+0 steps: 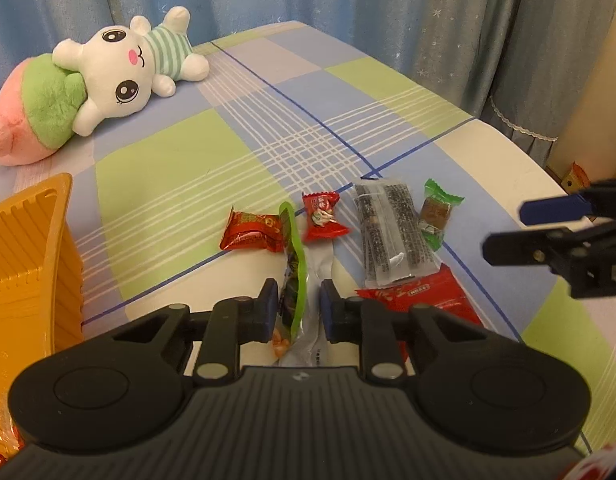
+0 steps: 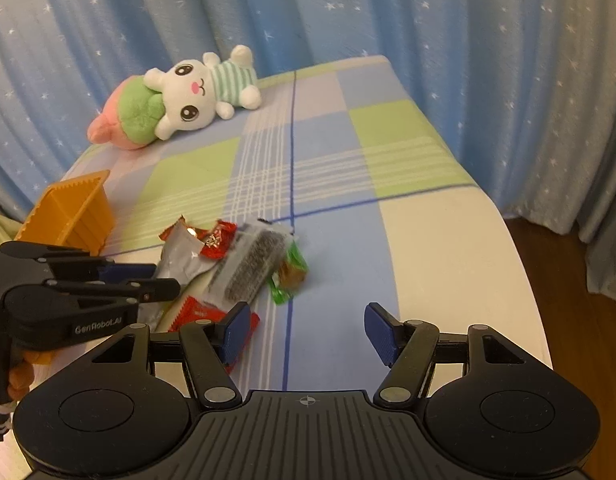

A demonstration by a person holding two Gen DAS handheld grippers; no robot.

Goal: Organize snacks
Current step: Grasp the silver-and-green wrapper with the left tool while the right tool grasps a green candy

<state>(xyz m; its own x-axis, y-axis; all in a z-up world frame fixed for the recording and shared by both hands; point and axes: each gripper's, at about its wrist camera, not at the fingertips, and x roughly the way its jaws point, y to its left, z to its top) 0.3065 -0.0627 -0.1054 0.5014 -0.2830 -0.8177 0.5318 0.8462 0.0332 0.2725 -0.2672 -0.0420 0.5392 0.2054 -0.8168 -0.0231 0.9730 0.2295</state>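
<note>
The orange basket (image 1: 31, 264) stands well to the left of the left gripper (image 1: 297, 304), its ribbed wall tilted toward the snacks. The left gripper's jaws are pressed together on a green-edged packet (image 1: 293, 264), pinching it edge-on so that the thin film stands up between the blue pads, with silver foil showing just beside the right pad. Beyond the fingertips lies a row of loose sweets on the checked bedsheet (image 1: 179, 160): a red candy (image 1: 251, 232) just left of the packet's top, a smaller red sweet (image 1: 322, 216) to its right, then a clear sesame bar pack (image 1: 392, 232) and a green-wrapped candy (image 1: 438, 210). A flat red packet (image 1: 420, 296) lies just right of the fingers.

The right gripper (image 2: 308, 332) hangs with its jaws wide apart and nothing between them, over bare sheet; the pile is off to the left of its left finger.

These packets look light, thin and crinkly, likely slippery film, so a pinch on a sealed edge or twisted end should hold best; the sesame bar may snap if squeezed mid-length.

A plush rabbit (image 1: 123, 72) lies far beyond.
</note>
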